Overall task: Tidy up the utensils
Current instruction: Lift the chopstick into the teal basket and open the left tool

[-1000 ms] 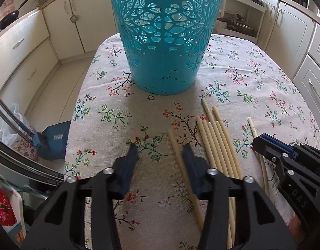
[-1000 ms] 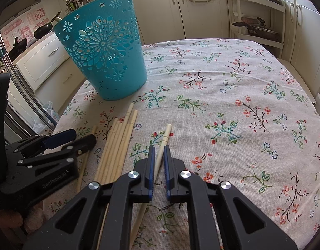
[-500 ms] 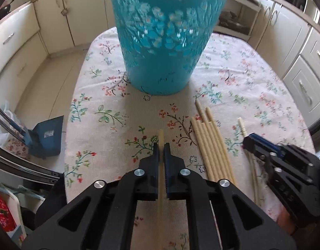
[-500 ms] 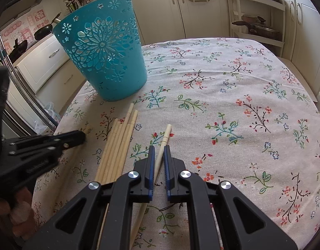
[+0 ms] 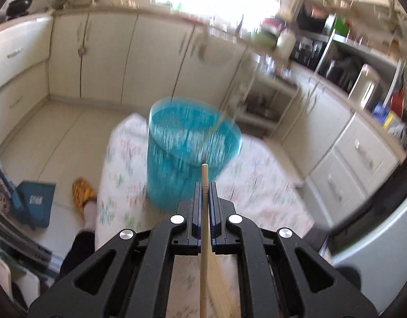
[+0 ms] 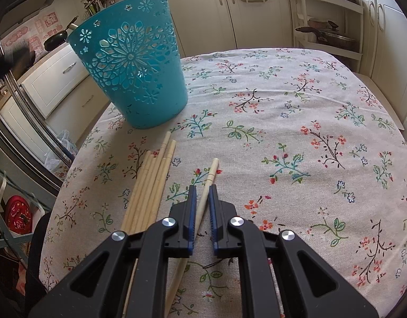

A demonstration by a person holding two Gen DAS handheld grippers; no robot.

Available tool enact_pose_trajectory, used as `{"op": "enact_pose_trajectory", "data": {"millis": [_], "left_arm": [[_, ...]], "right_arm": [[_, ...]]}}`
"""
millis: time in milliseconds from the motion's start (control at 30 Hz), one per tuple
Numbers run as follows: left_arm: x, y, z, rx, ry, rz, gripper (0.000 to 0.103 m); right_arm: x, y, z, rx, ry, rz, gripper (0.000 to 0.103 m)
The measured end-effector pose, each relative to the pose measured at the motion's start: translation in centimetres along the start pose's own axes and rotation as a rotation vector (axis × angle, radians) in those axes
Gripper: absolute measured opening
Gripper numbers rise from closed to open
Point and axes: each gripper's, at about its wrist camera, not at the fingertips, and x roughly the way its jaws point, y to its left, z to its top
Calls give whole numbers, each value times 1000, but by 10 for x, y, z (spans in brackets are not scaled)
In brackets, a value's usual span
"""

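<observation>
My left gripper [image 5: 204, 185] is shut on a pale wooden chopstick [image 5: 204, 235] and holds it high above the table, its tip pointing toward the teal openwork basket [image 5: 187, 156] below and ahead; the view is blurred. In the right wrist view the basket [image 6: 134, 71] stands at the table's far left. A bundle of several chopsticks [image 6: 150, 185] lies in front of it. My right gripper [image 6: 202, 189] sits low with its jaws narrowly apart around a single chopstick [image 6: 210, 179] lying on the cloth; whether they press on it I cannot tell.
The table wears a floral tablecloth [image 6: 296, 132]. Cream kitchen cabinets [image 5: 110, 58] surround it, with a shelf rack holding pans [image 6: 328, 31] behind. A blue dustpan [image 5: 33, 201] and a slippered foot [image 5: 84, 193] are on the floor at left.
My left gripper closed on a chopstick, then lifted it well up off the table and tilted up, so the basket now shows from above. My right gripper has stayed in place.
</observation>
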Motion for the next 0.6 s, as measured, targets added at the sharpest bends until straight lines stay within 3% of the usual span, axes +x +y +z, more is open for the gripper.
{"op": "enact_pose_trajectory", "data": {"millis": [267, 367, 500, 600], "left_arm": [[-21, -22, 77, 1, -289, 62, 5], [-16, -27, 104, 5, -401, 121, 5], [7, -23, 124, -11, -460, 184, 5], [34, -17, 129, -22, -460, 233, 5]], "right_arm": [[0, 0, 0, 6, 0, 7, 11], [-1, -1, 0, 10, 1, 12, 11], [0, -2, 0, 16, 2, 20, 11], [1, -2, 1, 20, 2, 24, 11]]}}
